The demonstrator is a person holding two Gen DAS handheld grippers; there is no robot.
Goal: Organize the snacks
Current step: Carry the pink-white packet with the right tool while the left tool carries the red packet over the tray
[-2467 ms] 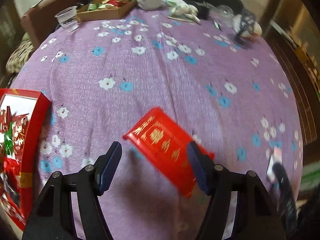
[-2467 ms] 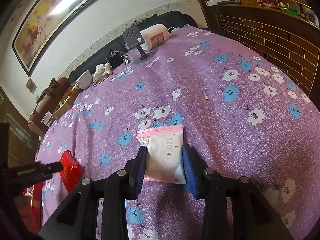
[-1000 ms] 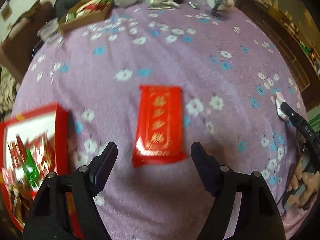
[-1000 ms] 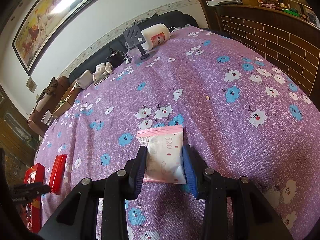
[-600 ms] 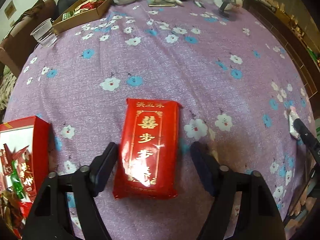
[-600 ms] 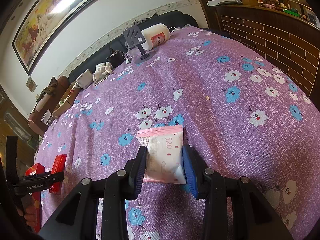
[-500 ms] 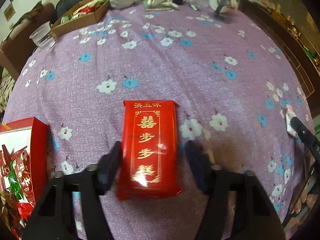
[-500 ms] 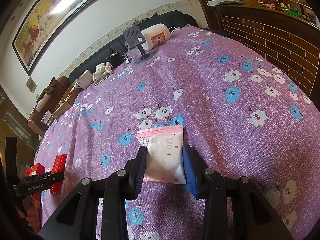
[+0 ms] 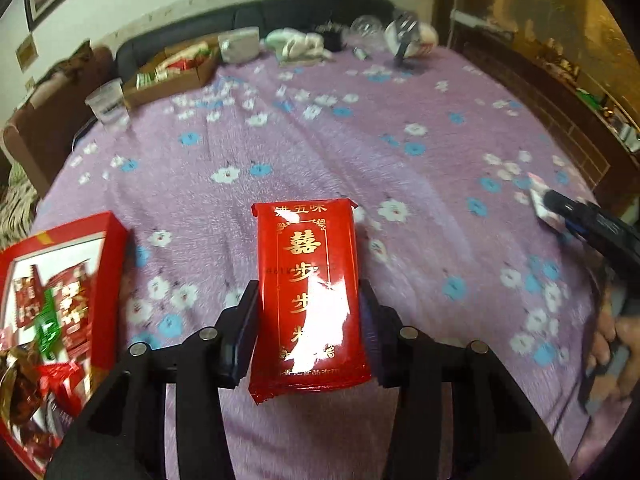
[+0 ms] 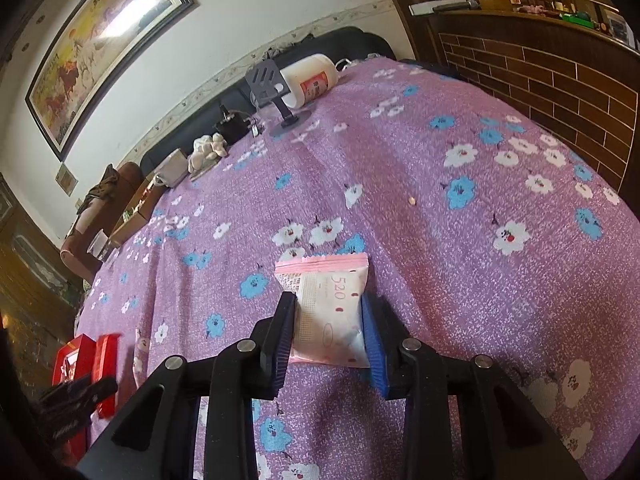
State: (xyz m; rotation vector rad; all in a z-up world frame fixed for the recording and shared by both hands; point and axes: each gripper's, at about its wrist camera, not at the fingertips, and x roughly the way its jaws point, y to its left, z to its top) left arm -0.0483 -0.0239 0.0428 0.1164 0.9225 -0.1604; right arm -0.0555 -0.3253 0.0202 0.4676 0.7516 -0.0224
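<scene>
My left gripper (image 9: pixel 307 292) is shut on a red snack packet with gold characters (image 9: pixel 310 284), held just above the purple flowered tablecloth (image 9: pixel 360 140). An open red gift box (image 9: pixel 60 308) full of snacks lies close on its left. My right gripper (image 10: pixel 329 314) is shut on a small white and pink snack packet (image 10: pixel 330 304) low over the cloth. In the right wrist view the red packet (image 10: pixel 107 354) and the red box (image 10: pixel 76 356) show far left with the left gripper. The right gripper shows at the right edge of the left wrist view (image 9: pixel 580 220).
At the far edge of the table stand a cardboard tray of snacks (image 9: pixel 172 72), a plastic cup (image 9: pixel 106 102), a white mug (image 9: pixel 240 44), a crumpled cloth (image 9: pixel 298 44), a phone stand (image 10: pixel 272 88) and a white jar on its side (image 10: pixel 312 78). A brick wall (image 10: pixel 560 92) runs along the right.
My left gripper has closed on the red packet and lifted it a little; the view has tilted up. The right gripper has stayed still with its packet.
</scene>
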